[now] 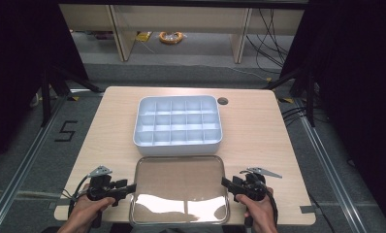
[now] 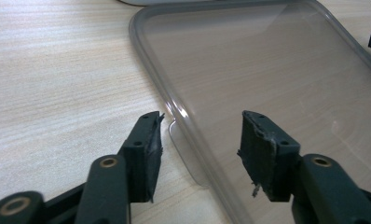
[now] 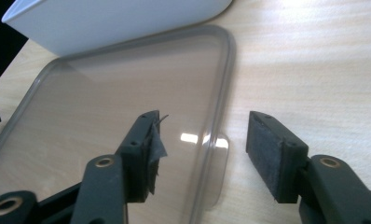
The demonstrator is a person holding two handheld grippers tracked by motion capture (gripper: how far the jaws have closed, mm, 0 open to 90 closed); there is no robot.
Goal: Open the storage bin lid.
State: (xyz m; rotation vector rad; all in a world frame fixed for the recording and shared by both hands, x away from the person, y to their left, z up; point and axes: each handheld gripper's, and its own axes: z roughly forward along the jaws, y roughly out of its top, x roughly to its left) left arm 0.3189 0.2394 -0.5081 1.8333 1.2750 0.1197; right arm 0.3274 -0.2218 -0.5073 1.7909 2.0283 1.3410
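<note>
A clear plastic lid [image 1: 179, 189] lies flat on the wooden table near its front edge. Behind it stands a white divided box [image 1: 178, 125] with several empty compartments. My left gripper [image 1: 131, 187] is open at the lid's left edge; in the left gripper view its jaws straddle the lid's rim [image 2: 193, 135] and small tab. My right gripper [image 1: 225, 182] is open at the lid's right edge, and in the right gripper view its jaws straddle the rim [image 3: 211, 149] and tab there. Neither gripper holds anything.
The wooden table [image 1: 259, 131] has a round cable hole [image 1: 222, 101] at the back right. Bare wood lies to the left and right of the box. Beyond the table are a grey floor, shelf legs and cables.
</note>
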